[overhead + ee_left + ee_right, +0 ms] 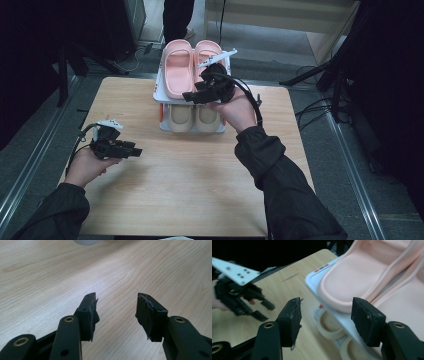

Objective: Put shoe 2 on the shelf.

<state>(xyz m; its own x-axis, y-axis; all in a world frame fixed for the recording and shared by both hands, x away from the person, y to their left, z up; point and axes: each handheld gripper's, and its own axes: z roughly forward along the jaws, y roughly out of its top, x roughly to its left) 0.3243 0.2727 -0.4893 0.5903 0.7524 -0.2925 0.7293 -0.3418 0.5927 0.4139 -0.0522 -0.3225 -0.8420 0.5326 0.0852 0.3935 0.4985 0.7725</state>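
A white two-tier shoe rack (159, 90) stands at the far middle of the wooden bench (190, 180). On its upper shelf lies a pair of pink slippers (178, 67), side by side with heels toward the person; on the lower level sits a pair of beige slippers (181, 117), their heel ends showing under the shelf edge.

The right tool (192, 96) is held in the person's right hand (239, 111) at the front edge of the upper shelf, just in front of the right-hand pink slipper's heel. In the right gripper view the right tool (325, 315) has its jaws standing well apart with nothing between them; the heel of one pink slipper (352, 280) lies just beyond the gap, and the white shelf edge (312, 281) runs across between the jaws, with the rounded beige slippers (329, 325) beneath it. Whether a jaw touches the shelf cannot be told.

The left tool (131, 151) is held in the left hand (86, 167) low over the near left part of the bench, well apart from the rack, pointing toward the bench's middle. In the left gripper view the left tool (116, 312) also has its jaws spread, empty, above bare wood grain (120, 270). The same tool shows farther off in the right gripper view (259, 308), with its grey plate (235, 271) on top
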